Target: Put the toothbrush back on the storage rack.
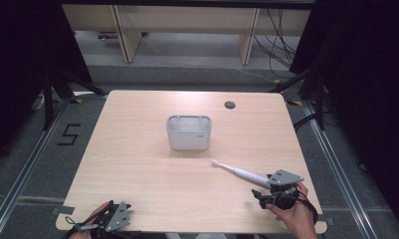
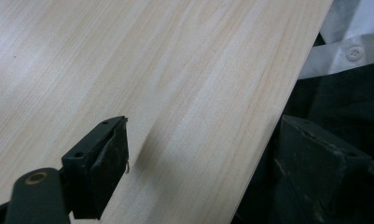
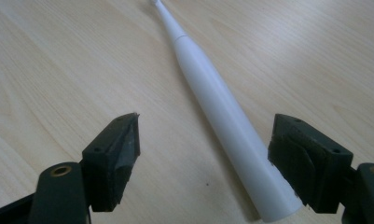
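A white electric toothbrush (image 1: 242,173) lies flat on the desk (image 1: 137,169), toward its near right part, its narrow brush end pointing up and left toward a small pale grey tub (image 1: 188,132) that stands upright near the middle of the desk, well apart from the brush tip. In the right gripper view the toothbrush (image 3: 222,112) has a smooth, plain white handle that thickens toward its blunt near end and steps down at a collar to a thin neck; the bristle head runs out of the top edge and cannot be made out. The right tongs (image 3: 205,161) are spread wide with the thick end of the handle lying between the jaws, nearer the right-hand one; they have hold of nothing. In the high view the right tongs (image 1: 266,188) sit at the handle's end, with a hand (image 1: 294,211) behind them. The left tongs (image 2: 203,168) are also wide open and empty, straddling the near edge of the desk, and in the high view they rest at the near left corner (image 1: 112,216). The desk is light wood grain with a dark round hole (image 1: 230,104) near its far right edge. It stands on grey floor (image 1: 33,164) marked with a black "5" (image 1: 69,134), with dark curtains at both sides.
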Available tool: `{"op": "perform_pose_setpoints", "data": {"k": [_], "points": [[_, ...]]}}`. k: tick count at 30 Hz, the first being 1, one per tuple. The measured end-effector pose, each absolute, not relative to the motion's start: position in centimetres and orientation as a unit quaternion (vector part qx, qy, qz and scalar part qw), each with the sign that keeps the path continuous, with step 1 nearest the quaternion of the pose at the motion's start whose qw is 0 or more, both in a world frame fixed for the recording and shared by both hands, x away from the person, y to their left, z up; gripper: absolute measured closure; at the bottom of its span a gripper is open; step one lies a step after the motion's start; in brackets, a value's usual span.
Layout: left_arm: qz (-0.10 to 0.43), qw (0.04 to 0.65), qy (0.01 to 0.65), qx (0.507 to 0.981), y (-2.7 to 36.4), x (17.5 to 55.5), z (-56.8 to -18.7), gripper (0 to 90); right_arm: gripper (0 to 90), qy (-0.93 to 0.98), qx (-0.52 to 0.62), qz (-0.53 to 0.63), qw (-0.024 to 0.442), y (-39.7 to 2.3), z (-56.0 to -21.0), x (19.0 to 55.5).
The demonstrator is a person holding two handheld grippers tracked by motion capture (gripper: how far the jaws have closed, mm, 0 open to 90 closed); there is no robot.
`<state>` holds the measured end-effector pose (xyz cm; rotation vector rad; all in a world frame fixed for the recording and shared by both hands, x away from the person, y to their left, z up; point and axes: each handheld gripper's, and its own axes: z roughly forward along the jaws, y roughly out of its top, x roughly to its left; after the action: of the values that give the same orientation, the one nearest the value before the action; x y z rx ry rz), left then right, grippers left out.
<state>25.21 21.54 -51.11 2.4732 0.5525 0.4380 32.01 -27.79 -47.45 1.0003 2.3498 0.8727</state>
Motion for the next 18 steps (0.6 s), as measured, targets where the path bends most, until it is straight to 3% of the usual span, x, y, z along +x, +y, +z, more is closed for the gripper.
{"op": "perform_pose_setpoints", "data": {"k": [18], "points": [[0.164,0.282,0.207,0.922,21.6,25.3,-51.1,16.4,32.8,0.892,0.325,0.255,0.184,-24.9,-45.1,35.8]]}}
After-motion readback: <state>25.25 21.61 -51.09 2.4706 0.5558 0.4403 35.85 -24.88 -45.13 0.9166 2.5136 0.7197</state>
